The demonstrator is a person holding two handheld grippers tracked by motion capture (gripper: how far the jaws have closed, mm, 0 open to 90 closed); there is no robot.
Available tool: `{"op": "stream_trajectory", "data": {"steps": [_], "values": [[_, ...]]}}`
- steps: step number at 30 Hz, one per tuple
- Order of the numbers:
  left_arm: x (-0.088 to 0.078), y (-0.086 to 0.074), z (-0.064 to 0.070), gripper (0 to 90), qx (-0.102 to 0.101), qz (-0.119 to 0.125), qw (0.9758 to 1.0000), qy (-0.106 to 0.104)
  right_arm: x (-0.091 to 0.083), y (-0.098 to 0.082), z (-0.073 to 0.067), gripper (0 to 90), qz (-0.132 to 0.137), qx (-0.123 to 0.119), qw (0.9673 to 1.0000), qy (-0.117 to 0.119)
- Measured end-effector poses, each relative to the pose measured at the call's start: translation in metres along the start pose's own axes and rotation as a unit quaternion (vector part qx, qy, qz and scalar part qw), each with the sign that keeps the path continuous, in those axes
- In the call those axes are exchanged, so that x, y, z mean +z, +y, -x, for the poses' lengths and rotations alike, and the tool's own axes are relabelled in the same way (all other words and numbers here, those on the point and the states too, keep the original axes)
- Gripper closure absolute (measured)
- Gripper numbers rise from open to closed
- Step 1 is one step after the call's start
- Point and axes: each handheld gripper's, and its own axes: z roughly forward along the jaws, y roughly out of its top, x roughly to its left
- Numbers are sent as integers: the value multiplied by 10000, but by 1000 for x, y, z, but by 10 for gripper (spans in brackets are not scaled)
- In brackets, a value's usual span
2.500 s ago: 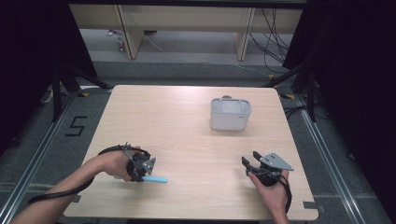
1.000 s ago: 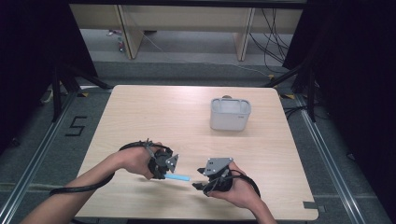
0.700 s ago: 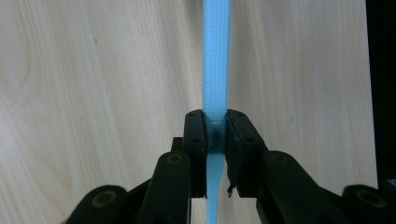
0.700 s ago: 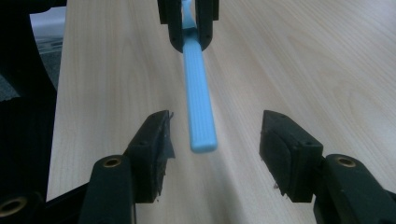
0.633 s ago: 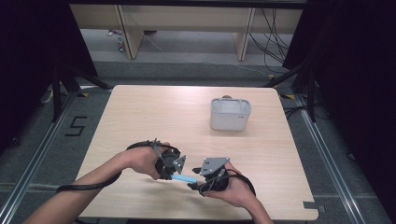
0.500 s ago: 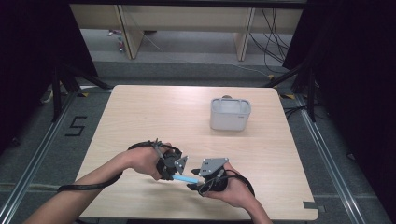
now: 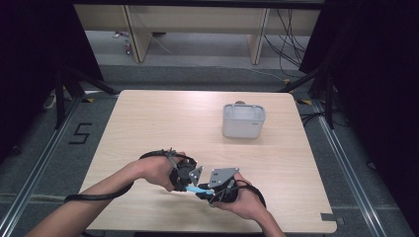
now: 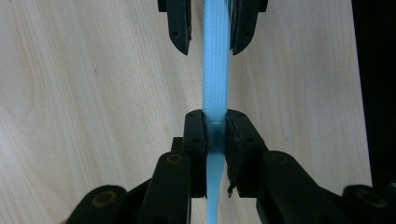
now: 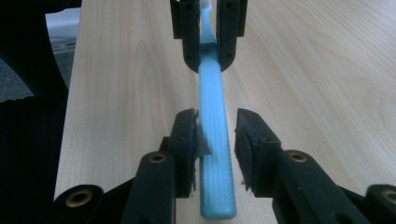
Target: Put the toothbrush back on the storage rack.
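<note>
Handover geometry decided this moment: the blue ribbed stick point(image 7: 195, 189) hung just above the near part of the table point(image 7: 148, 118), its long axis running straight from the left tool point(image 7: 187, 178) into the right tool point(image 7: 213, 191), so both were equally near it, one at each end. In the left gripper view the left tool's jaws were narrow and clamped on the thin end of the stick point(image 8: 215, 126), with the ribbed length pointing away toward the other tool. In the right gripper view the right tool point(image 9: 217, 140) stood astride the thicker ribbed end point(image 9: 215, 163); its jaws had just been closing with the stick between them. One pad seemed to graze it, while a gap showed on the other side, so I judged the grip not yet made. The white bin point(image 7: 243, 120) sat well apart, on the far right of the table.

Compared with the oldest high view, the right hand had come across from the table's right edge to meet the left. The stick, then low by the left hand, was now carried toward the middle. The bin had stayed put.
</note>
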Motion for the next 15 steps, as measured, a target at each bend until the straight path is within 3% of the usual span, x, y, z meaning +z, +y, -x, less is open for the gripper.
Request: {"op": "stream_trajectory", "data": {"steps": [4,5,12,13,15], "values": [[1,1,1,783,-10,7,10000,9,-1,1,1,741,74,-7,10000,26],[1,1,1,783,5,-1,10000,27,-1,1,-1,772,59,106,9999,75],[0,1,1,778,10,19,10000,39,-3,1,-1,786,73,53,9999,57],[-3,1,-1,778,93,-35,9999,131,-3,1,-2,787,80,47,10000,31],[-6,0,1,745,-75,225,9992,329,-5,1,-1,788,91,23,9999,-40]]}}
